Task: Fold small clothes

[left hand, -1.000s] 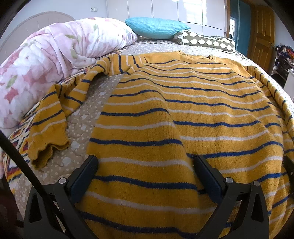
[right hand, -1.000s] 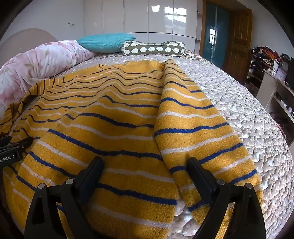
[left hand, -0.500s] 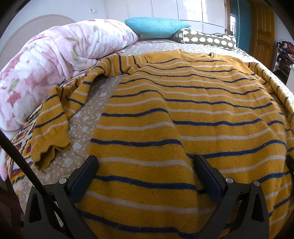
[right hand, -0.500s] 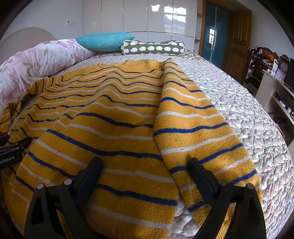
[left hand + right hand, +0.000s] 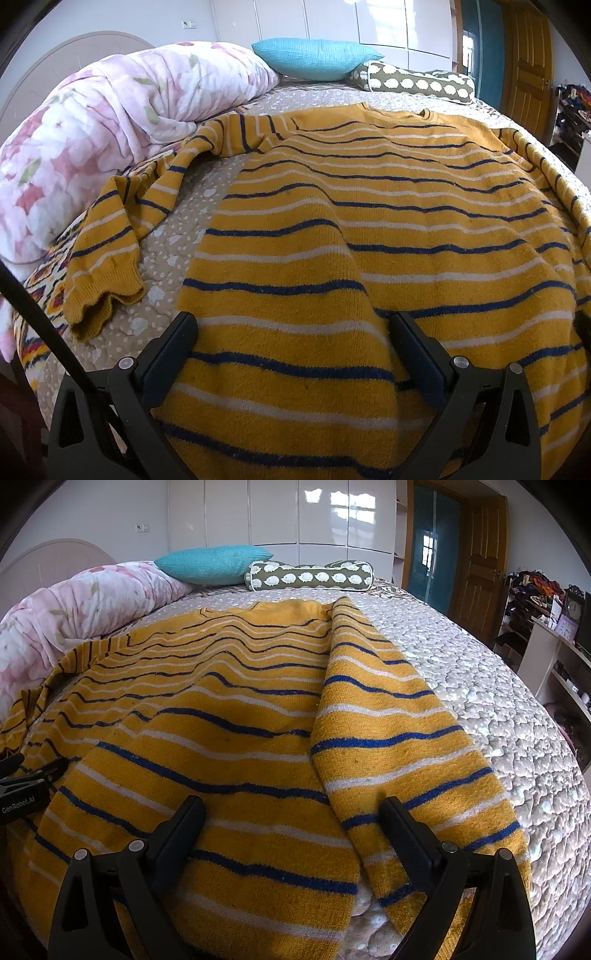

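Observation:
A mustard-yellow sweater (image 5: 369,229) with blue and white stripes lies spread flat on the bed, hem towards me. Its left sleeve (image 5: 110,251) trails down beside the body. Its right sleeve (image 5: 388,746) is folded in along the body's right edge. My left gripper (image 5: 291,325) is open, its fingers apart just above the hem on the left part. My right gripper (image 5: 291,808) is open over the hem where the body meets the right sleeve. Neither holds cloth. The left gripper's body shows at the left edge of the right wrist view (image 5: 26,786).
The bed (image 5: 480,686) has a quilted beige spread. A rolled pink floral duvet (image 5: 110,122) lies along the left. A turquoise pillow (image 5: 314,55) and a patterned bolster (image 5: 417,81) lie at the far end. Shelves with clutter (image 5: 546,627) stand at the right.
Both grippers have drawn back and risen a little, so more of the sweater and bed shows. Both stay open. The sweater has not moved.

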Motion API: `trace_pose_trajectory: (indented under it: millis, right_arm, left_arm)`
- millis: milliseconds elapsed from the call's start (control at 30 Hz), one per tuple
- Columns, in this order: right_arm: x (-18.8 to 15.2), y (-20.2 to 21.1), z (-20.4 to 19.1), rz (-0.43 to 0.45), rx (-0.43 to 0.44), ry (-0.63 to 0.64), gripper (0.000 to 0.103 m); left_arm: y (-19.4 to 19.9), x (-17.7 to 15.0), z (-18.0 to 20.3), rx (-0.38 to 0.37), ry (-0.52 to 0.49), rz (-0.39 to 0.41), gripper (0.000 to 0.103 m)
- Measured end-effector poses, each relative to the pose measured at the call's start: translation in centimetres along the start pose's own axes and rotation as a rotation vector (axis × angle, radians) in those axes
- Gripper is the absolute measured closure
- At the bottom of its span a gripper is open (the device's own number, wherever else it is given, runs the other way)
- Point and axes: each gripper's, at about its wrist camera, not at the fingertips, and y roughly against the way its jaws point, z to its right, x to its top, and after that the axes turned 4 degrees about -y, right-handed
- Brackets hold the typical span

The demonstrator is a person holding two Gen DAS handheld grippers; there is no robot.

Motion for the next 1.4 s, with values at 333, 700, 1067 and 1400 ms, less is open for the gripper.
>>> trace_pose_trajectory:
  millis: [333, 700, 1067, 1400]
  right_arm:
    - [0.2, -0.1, -0.3, -0.016, 0.021, 0.015, 0.001]
    - [0.2, -0.2, -0.3, -0.016, 0.018, 0.012, 0.0]
    - [0.2, -0.1, -0.4, -0.015, 0.002, 0.022, 0.0]
    - [0.3, -0.3, -0.6, -0.015, -0.006, 0.026, 0.0]
  left_arm:
    - [2.3, 1.1, -3.3, -0.148, 0.008, -0.063, 0.022]
    - [2.4, 3.1, -17.0, -0.02, 0.096, -0.117, 0.022]
    - [0.5, 5.0, -26.8, -0.015, 0.323, -0.115, 0.095]
    - [5.2, 13.1, -33.0, 0.104, 0.369, 0.03, 0.095]
